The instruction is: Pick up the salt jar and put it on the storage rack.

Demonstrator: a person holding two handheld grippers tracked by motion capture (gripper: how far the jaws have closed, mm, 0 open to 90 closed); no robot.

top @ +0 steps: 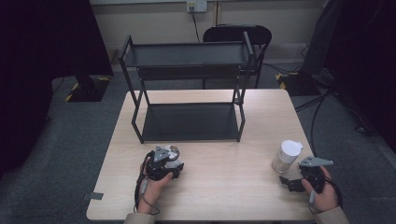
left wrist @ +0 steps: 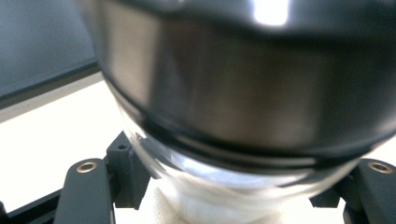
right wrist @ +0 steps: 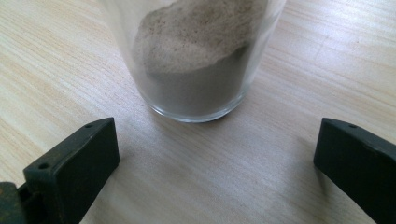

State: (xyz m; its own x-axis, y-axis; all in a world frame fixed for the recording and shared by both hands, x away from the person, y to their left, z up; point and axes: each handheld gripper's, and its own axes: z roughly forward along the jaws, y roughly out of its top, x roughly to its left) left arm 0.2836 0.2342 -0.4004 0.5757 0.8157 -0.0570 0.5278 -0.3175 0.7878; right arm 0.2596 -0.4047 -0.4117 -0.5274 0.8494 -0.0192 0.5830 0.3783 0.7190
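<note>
Glass jar (right wrist: 201,56) of grey-brown powder (right wrist: 201,46) stands before the open right claw (right wrist: 215,158).

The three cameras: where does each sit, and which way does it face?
High view: above the person's side, looking forward and down on the table and black shelf; both hands show.
Left gripper view: on the left gripper, facing a metal-capped glass jar.
Right gripper view: on the right gripper, facing the powder jar, also in the high view.

Counts: one two-tier black rack (top: 187,88), far edge of table (top: 224,186). Two jars: white-lidded (top: 286,157), metal-lidded (left wrist: 243,84). One chair (top: 236,33).
</note>
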